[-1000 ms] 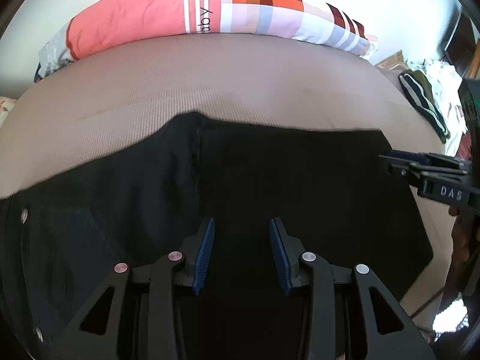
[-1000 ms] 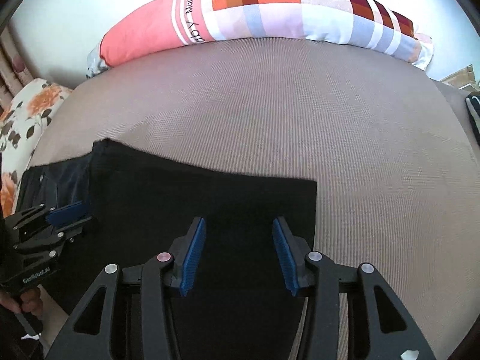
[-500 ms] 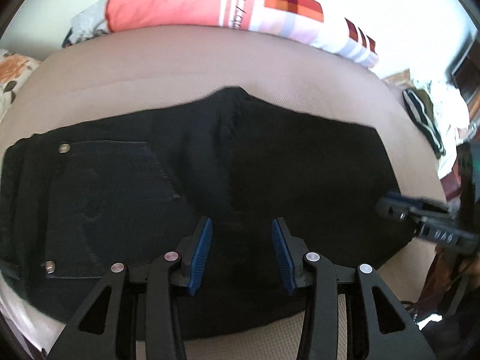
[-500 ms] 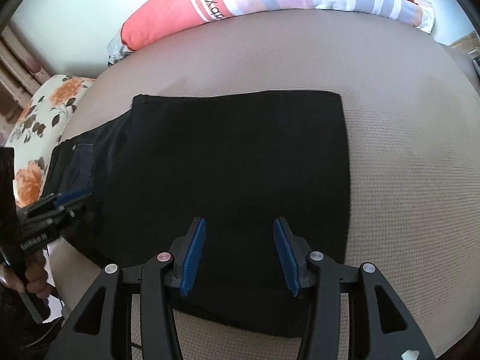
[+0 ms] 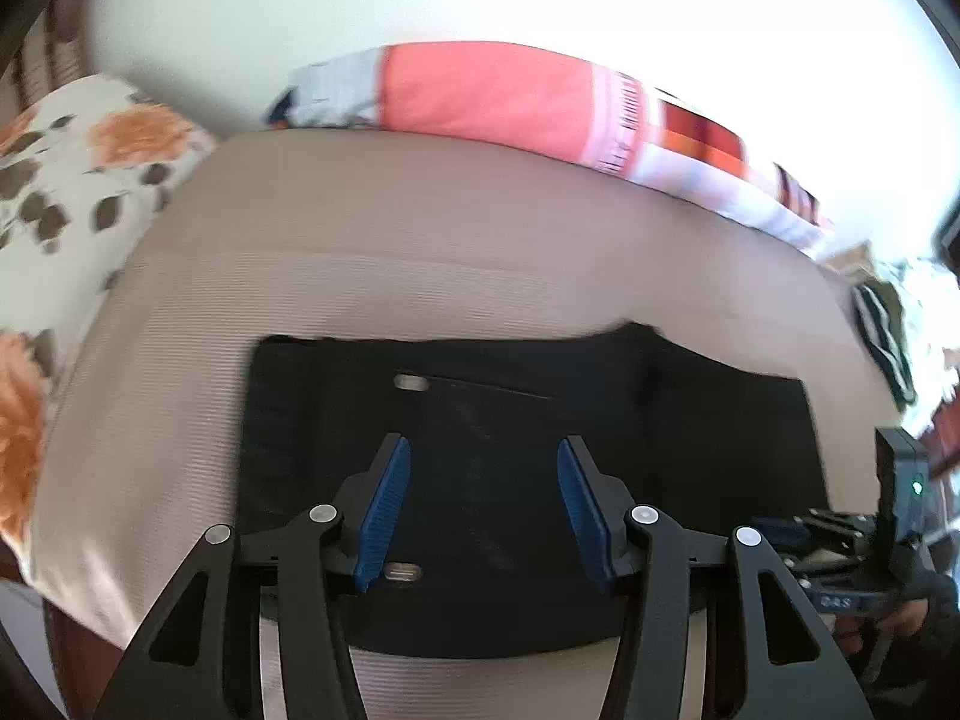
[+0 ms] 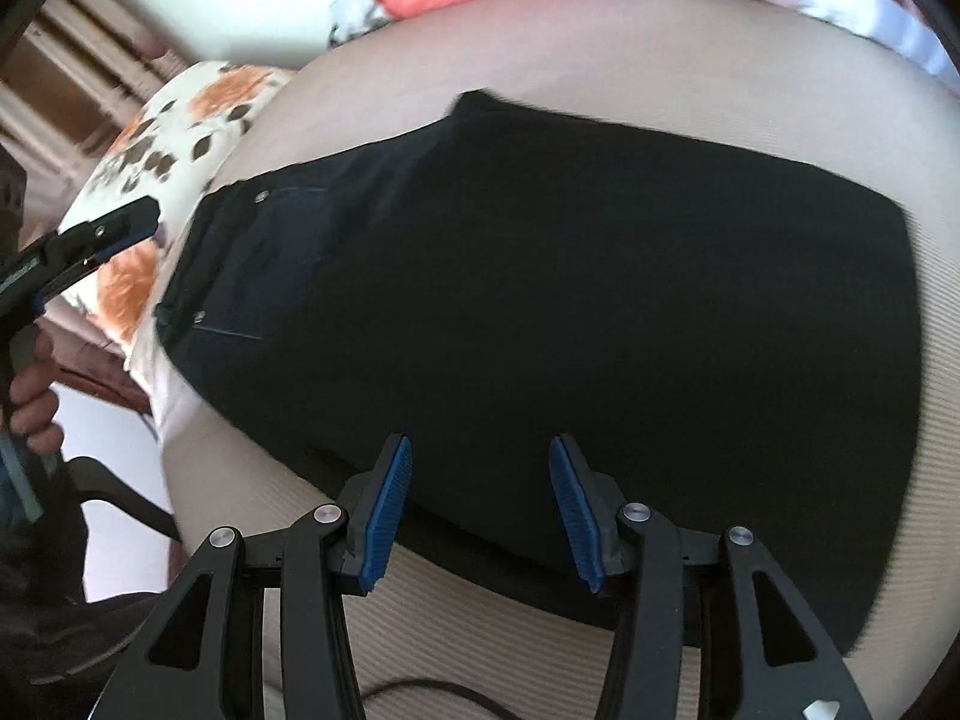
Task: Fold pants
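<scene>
**Inspector:** Firstly, the left wrist view. Where do the pants lie?

**Assistant:** The black pants (image 5: pixel 528 420) lie folded flat on the beige mattress (image 5: pixel 384 264), waistband end toward the left of the picture, with two metal rivets showing at a back pocket. The left gripper (image 5: pixel 483 507) hangs above them; its jaws have just been opening, and nothing is pinched between the blue pads (image 5: pixel 384 504). The cloth seen between them lies below, on the bed.

**Inspector:** Surroundings in that view?

**Assistant:** A long pink and checked pillow (image 5: pixel 498 96) runs along the far edge against the wall. A floral cushion (image 5: pixel 78 180) sits at the left. A heap of clothes (image 5: pixel 894 324) is at the right edge, blurred. The right gripper (image 5: pixel 840 546) shows at the lower right, beside the pants' near corner; its jaws cannot be read from here.

**Inspector:** Now the right wrist view.

**Assistant:** The pants (image 6: pixel 600 300) fill the middle as one dark block, pocket and waistband at the left, the folded leg end at the right. The right gripper (image 6: pixel 480 510) is released, pads apart over the near edge of the cloth and grasping nothing. The left gripper (image 6: pixel 102 234) appears at the far left, clear of the pants, over the floral cushion (image 6: pixel 180 126), with a hand (image 6: pixel 33 390) on its handle. The mattress (image 6: pixel 480 630) shows bare below the pants' near edge.
</scene>
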`<state>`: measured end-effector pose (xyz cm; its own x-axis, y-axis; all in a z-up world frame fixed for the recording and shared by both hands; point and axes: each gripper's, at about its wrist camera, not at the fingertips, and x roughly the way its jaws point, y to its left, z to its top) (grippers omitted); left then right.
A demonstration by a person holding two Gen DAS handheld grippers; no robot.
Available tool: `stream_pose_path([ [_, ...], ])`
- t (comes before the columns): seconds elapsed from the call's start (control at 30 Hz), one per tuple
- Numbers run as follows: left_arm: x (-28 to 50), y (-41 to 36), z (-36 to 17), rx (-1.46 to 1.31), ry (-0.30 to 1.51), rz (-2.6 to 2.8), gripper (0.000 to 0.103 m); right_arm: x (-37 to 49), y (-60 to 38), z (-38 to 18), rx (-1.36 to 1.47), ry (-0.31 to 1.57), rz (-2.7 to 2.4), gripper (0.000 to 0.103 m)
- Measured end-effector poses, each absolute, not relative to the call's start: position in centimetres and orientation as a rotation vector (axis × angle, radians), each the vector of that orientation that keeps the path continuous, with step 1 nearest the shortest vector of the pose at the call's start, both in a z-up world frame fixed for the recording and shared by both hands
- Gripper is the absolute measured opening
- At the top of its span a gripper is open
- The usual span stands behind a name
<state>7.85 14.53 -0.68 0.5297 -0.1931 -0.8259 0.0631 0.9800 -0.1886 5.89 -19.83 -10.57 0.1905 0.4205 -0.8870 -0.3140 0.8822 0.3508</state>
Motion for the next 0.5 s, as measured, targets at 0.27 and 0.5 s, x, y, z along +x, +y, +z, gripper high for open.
stream_pose_path([
  [0.27, 8.9, 22.8, -2.3, -0.241, 1.076, -0.062, 0.054, 6.4, -14.6, -10.7, 0.055, 1.315, 0.655, 0.047],
  [0.5, 9.5, 27.4, -5.8, -0.444, 1.171, -0.093, 0.054, 6.8, -13.9, -9.5, 0.067, 1.276, 0.679, 0.053],
])
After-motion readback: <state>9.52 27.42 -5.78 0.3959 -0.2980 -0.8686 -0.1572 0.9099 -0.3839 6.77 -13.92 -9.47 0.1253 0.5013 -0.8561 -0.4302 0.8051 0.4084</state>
